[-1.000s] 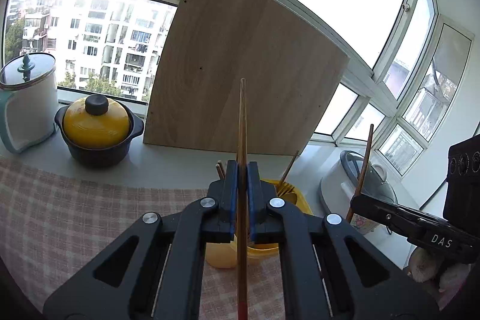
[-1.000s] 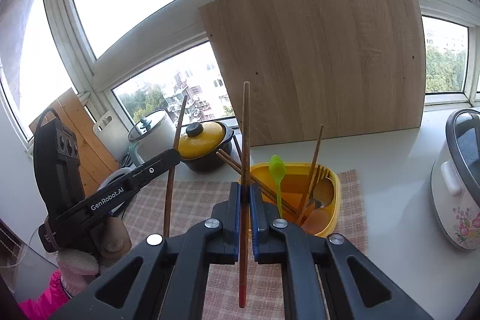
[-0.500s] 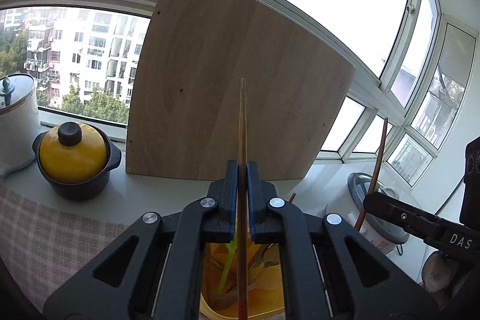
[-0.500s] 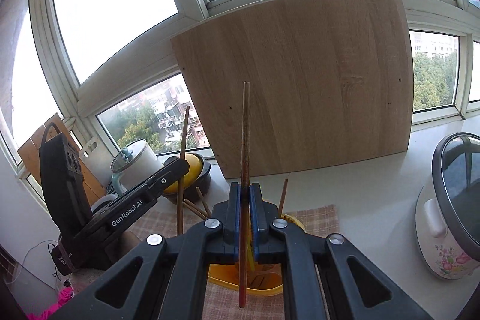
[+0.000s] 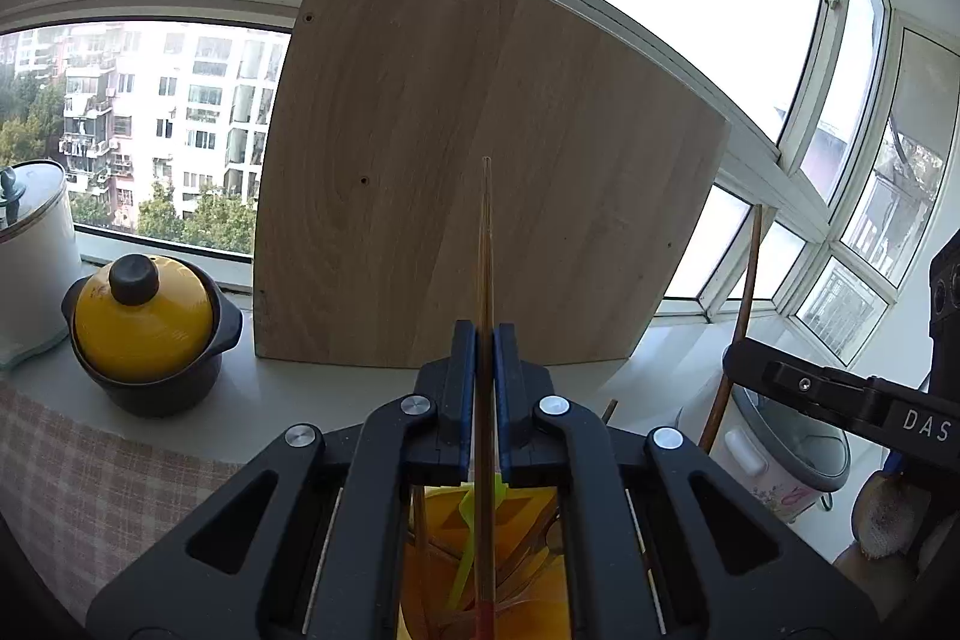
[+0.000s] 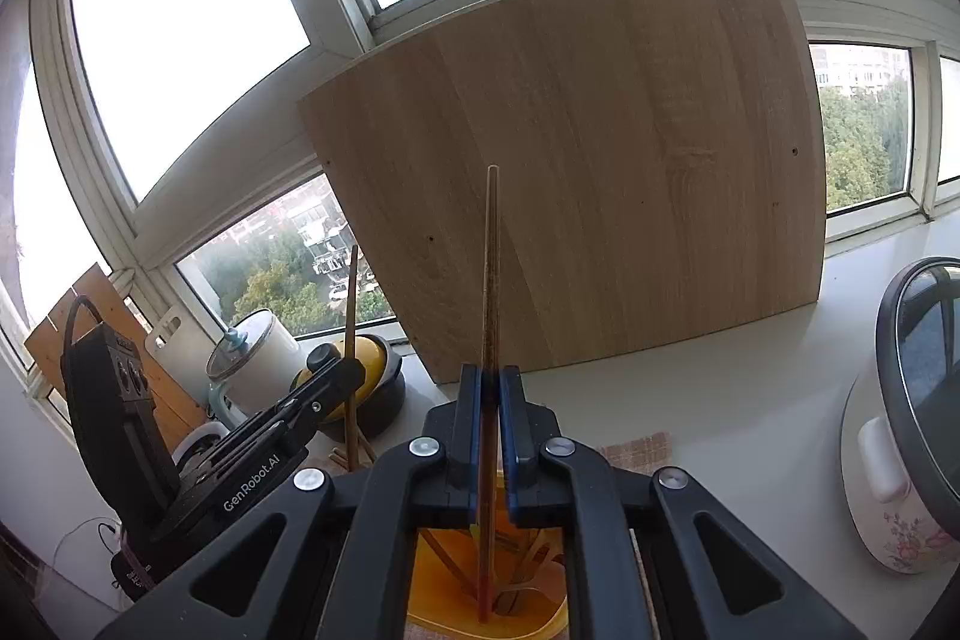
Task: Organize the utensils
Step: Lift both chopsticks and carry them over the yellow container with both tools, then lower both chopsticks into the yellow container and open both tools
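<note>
The board [image 5: 480, 160] leaning at the window is pale matt wood with visible grain. Left of the board, the pot [image 5: 150, 340] has a glossy yellow lid on a dark matt body, and the cloth [image 5: 78, 490] in front of it is a checked weave. Right of the board, the cooker [image 6: 900, 460] is glossy white with a flower print and a glass lid. Below the board, each chopstick [image 5: 485, 310] [image 6: 489, 340] is smooth wood, the bin [image 6: 432, 604] is shiny yellow plastic, and the counter [image 6: 720, 388] is smooth matt white.
</note>
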A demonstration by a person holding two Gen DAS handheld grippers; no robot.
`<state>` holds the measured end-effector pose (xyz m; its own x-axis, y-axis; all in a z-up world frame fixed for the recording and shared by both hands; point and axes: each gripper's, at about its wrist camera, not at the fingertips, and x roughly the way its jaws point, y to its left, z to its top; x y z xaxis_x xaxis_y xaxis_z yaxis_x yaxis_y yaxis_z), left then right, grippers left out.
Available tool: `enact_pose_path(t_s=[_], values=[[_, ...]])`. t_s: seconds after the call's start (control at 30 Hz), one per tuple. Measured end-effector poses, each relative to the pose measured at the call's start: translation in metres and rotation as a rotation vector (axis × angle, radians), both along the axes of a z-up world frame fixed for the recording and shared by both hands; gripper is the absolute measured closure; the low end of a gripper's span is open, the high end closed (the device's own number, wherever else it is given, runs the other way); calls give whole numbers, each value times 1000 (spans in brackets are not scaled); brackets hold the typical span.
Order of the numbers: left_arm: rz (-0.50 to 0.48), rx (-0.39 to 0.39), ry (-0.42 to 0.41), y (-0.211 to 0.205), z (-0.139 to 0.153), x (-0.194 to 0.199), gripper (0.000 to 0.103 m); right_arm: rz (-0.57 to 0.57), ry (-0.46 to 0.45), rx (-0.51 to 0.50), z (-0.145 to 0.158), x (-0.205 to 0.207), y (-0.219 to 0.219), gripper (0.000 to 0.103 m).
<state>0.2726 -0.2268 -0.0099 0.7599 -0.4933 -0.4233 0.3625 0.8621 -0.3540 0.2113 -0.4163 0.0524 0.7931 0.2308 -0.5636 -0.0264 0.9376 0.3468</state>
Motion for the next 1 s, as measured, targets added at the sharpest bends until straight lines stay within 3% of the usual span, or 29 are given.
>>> enact_pose_path(t_s=[0.3, 1.0], values=[[7, 0, 3, -1, -10, -2, 99, 30, 42, -54, -24, 5, 16, 100], [-21, 22, 41, 20, -25, -32, 99, 90, 140, -47, -60, -4, 19, 100]])
